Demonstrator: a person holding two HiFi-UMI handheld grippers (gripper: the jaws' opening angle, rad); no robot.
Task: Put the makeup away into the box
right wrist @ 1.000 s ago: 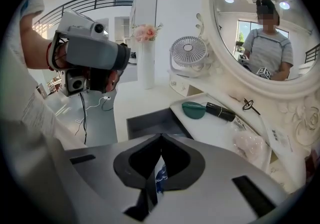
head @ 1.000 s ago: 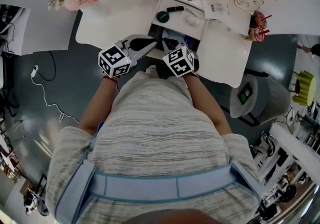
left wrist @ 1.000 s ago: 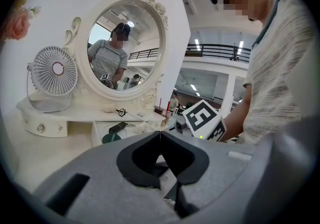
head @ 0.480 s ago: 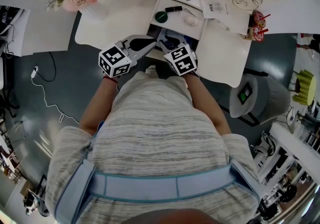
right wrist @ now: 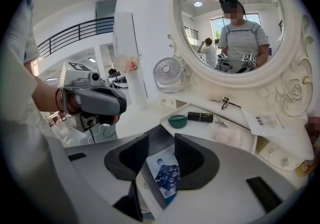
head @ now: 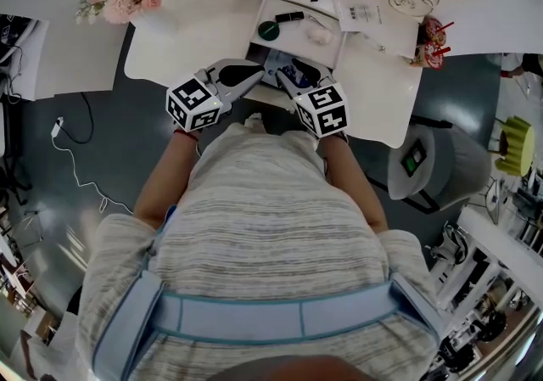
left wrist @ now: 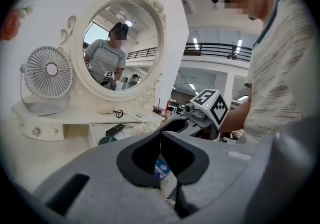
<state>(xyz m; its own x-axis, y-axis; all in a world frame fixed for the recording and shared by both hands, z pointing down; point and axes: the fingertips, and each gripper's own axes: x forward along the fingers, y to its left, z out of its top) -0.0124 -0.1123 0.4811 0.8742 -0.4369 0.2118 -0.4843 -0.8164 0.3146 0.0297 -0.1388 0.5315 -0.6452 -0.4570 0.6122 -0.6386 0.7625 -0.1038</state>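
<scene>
In gripper views only: mirrored person (right wrist: pixel 242 38)

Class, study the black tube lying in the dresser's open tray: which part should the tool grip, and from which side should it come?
Grip the black tube at its middle, probably from above, with the jaws across its narrow width. It lies flat on its side in the tray. The green compact sits close to one end, which crowds an end-on approach.
</scene>
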